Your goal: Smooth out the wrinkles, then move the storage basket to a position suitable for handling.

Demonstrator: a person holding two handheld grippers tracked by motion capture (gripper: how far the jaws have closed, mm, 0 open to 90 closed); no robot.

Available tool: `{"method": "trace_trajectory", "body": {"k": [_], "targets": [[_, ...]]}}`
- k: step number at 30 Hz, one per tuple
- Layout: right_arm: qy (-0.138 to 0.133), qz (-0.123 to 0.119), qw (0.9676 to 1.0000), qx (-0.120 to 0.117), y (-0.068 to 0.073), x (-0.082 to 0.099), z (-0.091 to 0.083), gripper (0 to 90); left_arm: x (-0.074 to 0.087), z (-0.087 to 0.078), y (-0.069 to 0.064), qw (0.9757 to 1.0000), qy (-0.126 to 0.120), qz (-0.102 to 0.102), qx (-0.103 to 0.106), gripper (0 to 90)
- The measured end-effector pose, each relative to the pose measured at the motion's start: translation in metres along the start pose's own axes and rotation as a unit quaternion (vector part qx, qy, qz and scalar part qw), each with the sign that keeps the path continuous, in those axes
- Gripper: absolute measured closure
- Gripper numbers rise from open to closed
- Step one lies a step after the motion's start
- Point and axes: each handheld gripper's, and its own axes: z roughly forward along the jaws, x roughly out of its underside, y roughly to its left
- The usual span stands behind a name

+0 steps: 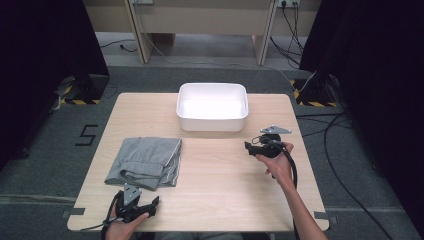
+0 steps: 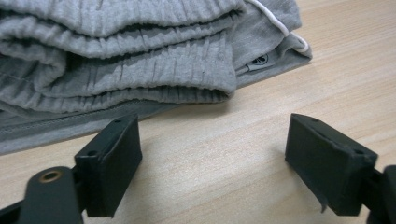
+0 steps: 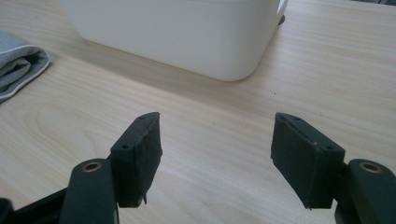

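A folded grey garment [image 1: 145, 162] with an elastic waistband lies on the left half of the wooden table [image 1: 225, 185]. In the left gripper view its waistband folds [image 2: 116, 60] sit just beyond the jaws. My left gripper [image 1: 151, 204] [image 2: 212, 140] is at the table's front left edge, just in front of the garment, open with bare wood between its jaws. Held above the table's right side, my right gripper [image 1: 251, 146] [image 3: 215, 144] points left toward the middle and is open and empty. A white rectangular tub [image 1: 212, 106] [image 3: 177, 32] stands at the back centre.
The garment's corner [image 3: 18, 67] shows at the left of the right gripper view. Black cables [image 1: 340, 165] trail over the floor to the right of the table. Dark curtains and stands flank the table, and a wooden desk frame [image 1: 200, 30] stands behind it.
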Motion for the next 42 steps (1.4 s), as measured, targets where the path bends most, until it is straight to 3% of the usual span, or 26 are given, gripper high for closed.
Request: {"method": "trace_trajectory", "body": {"k": [15, 22, 30, 35, 42], "targets": [[-0.012, 0.017, 0.9997, 0.010, -0.008, -0.032, 0.010, 32.3, 0.001, 0.001, -0.001, 1.0000, -0.005, 0.002, 0.003, 11.5], [-0.015, 0.036, 0.9992, 0.012, -0.013, -0.044, 0.018, 33.8, 0.002, 0.001, -0.001, 1.0000, -0.006, 0.003, 0.002, 11.5], [-0.032, 0.058, 0.9977, 0.017, -0.017, -0.055, 0.030, 38.6, 0.002, 0.001, -0.002, 1.0000, -0.004, 0.004, 0.003, 11.5], [-0.035, 0.055, 0.9974, 0.030, -0.020, -0.062, 0.040, 39.6, 0.002, 0.001, -0.002, 1.0000, -0.006, 0.004, 0.004, 11.5], [-0.040, 0.081, 0.9950, 0.042, -0.028, -0.075, 0.054, 40.4, 0.002, 0.001, -0.002, 0.9999, -0.009, 0.004, 0.004, 11.5]]}}
